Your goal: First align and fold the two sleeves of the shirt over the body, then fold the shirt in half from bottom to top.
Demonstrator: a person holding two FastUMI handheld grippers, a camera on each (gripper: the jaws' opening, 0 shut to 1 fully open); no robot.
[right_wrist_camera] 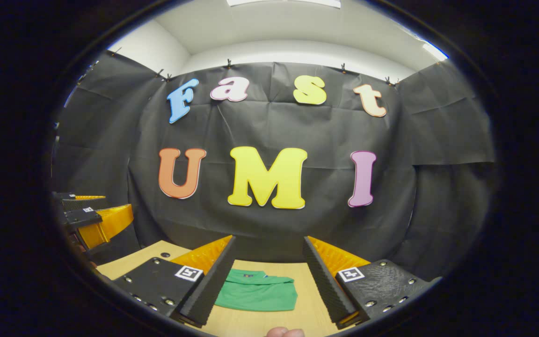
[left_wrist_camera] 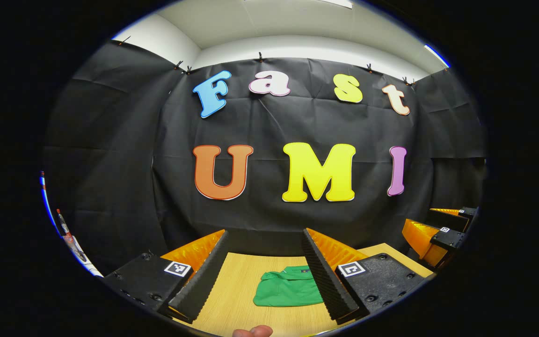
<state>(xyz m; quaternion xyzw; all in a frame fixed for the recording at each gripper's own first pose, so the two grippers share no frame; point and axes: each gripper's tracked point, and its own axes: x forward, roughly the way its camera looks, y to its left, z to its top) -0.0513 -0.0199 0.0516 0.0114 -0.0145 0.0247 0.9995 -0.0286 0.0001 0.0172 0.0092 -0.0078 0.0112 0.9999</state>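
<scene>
Pale wood-grain bench point(left_wrist_camera: 236, 299), running up to the black cloth wall. Lying flat on it, a green shirt point(left_wrist_camera: 288, 288), folded into a compact rectangle, collar toward the wall, bare wood all around.

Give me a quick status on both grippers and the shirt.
Left gripper open, right gripper open, both above the table. Green shirt lies folded, untouched.
</scene>
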